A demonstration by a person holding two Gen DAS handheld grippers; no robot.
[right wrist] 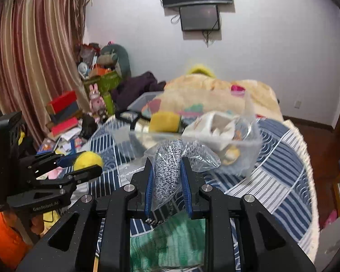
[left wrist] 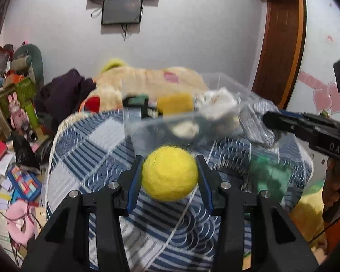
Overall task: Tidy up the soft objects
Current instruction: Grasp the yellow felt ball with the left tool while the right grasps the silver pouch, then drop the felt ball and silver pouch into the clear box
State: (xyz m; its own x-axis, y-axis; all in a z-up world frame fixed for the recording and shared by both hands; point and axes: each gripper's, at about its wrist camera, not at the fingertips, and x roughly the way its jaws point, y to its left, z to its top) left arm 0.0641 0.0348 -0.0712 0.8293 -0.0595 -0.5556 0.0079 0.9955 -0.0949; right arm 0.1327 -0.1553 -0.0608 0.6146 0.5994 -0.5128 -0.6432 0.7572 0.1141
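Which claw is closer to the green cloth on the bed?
Right. The right gripper, clamping the bagged speckled knit, hangs directly above the green cloth. The left gripper, holding the yellow ball, is off to its left.

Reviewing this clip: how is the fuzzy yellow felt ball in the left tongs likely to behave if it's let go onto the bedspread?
The round, fuzzy yellow felt ball will probably roll, since nothing flat shows on it. It looks light: the left tongs hold it by the sides alone. Its matted surface likely grips the blue pads rather than slipping, and the striped blue bedspread should slow it.
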